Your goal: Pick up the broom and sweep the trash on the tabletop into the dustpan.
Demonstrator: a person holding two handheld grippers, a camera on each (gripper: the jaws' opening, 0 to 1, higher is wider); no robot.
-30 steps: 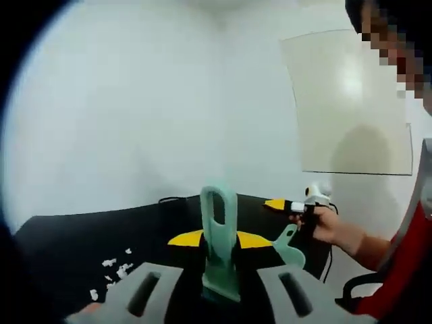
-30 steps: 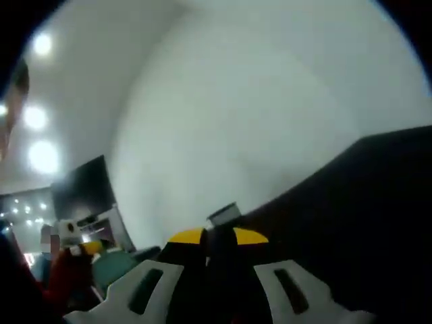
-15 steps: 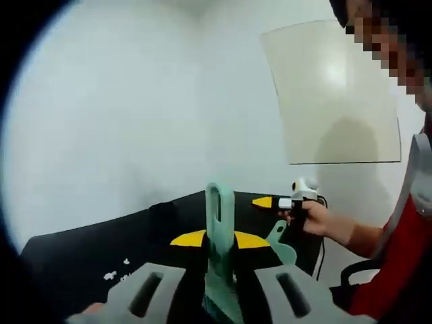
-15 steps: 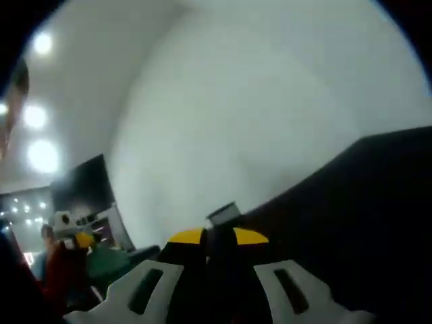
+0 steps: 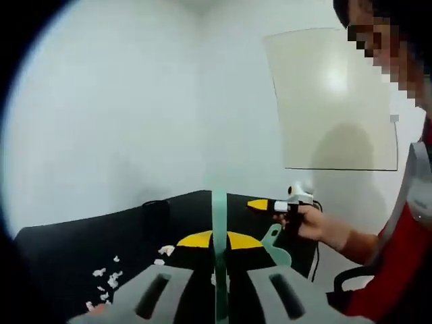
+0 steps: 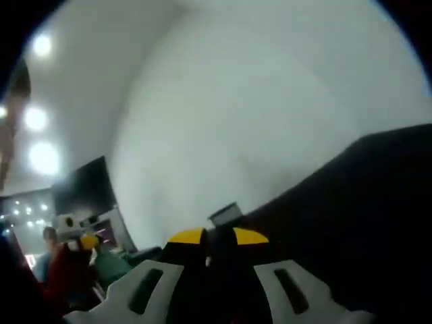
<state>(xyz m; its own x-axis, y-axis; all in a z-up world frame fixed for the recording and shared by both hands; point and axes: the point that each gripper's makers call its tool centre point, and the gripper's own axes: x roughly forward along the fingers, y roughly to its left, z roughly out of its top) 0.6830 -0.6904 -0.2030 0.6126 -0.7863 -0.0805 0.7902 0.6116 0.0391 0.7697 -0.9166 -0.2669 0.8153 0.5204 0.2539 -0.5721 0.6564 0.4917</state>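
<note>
My left gripper is shut on a mint-green handle that stands edge-on between its yellow tips; whether it belongs to the broom or the dustpan I cannot tell. White paper scraps lie on the black tabletop to the lower left. A second mint-green piece with a holed handle rises just right of the tips. Above it a hand holds the right gripper. In the right gripper view, my right gripper has its yellow tips close together with only dark between. The left gripper and a green shape show at the far left.
A pale board hangs on the white wall. The person's red sleeve and a chair arm fill the right side. A small grey box sits at the black table's far edge.
The handle in my left gripper has turned from face-on to edge-on. The left view has tipped down and more scraps show. The right gripper view is nearly unchanged.
</note>
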